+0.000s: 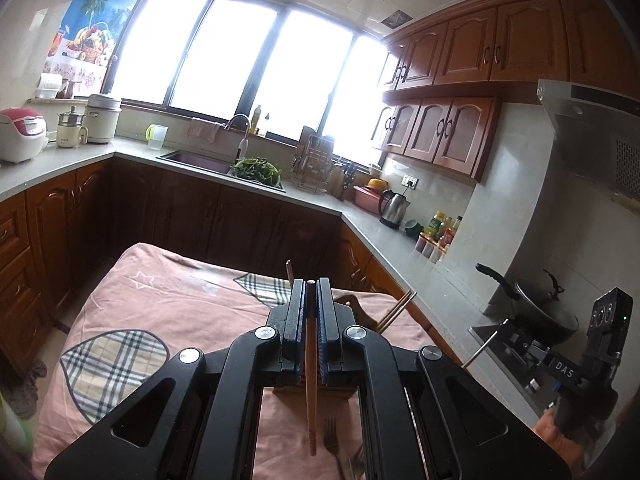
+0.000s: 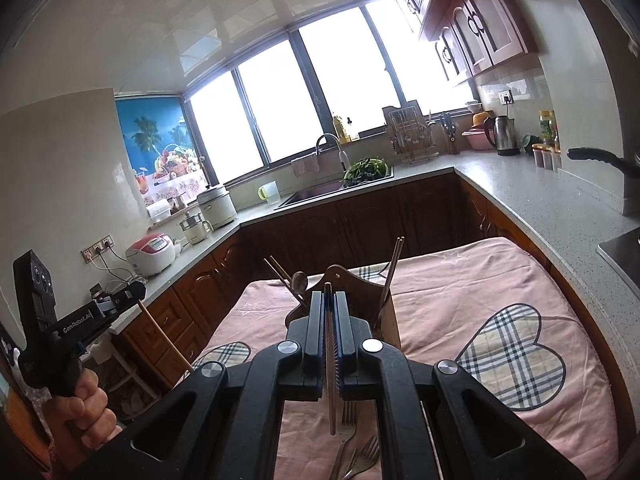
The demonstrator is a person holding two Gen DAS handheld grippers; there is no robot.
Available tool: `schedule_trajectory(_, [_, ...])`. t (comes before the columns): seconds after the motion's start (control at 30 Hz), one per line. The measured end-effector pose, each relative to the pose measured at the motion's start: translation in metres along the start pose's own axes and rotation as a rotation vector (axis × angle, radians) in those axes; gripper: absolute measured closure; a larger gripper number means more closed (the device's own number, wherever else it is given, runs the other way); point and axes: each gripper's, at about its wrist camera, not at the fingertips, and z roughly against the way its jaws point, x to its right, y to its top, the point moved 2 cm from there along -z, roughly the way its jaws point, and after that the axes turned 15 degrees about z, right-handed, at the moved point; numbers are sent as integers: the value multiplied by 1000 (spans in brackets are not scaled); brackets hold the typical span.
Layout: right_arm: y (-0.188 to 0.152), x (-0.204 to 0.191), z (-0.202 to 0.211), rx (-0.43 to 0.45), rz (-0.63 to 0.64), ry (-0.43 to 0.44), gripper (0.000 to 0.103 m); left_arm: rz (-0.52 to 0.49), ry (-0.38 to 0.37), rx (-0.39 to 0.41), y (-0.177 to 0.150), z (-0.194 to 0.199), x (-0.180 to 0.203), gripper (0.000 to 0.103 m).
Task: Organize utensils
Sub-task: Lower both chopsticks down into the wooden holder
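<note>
Both wrist views close above pink-clothed table (image 1: 168,304) — windows (image 2: 328,92) ahead.

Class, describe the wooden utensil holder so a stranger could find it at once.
Start at the pink quilted cloth covering the table. Near its far edge stands the wooden utensil holder, a brown box with a scalloped back. Unlike the forks lying flat, it stands upright with chopsticks poking out.

Matt wooden chopstick (image 1: 310,384), shiny metal forks (image 2: 352,452), soft pink cloth (image 2: 460,292).

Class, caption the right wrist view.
Right claw shut on thin metal chopstick above wooden utensil holder.
</note>
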Motion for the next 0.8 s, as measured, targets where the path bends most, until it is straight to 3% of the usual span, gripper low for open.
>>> schedule_trajectory(0.57, [57,37,-32,116,-7,-56,99,-8,-9,128,56,-62,17,99])
schedule_trajectory(0.8, [63,51,-56,124,-6,-89,99,1,8,144,58,-92,14,99])
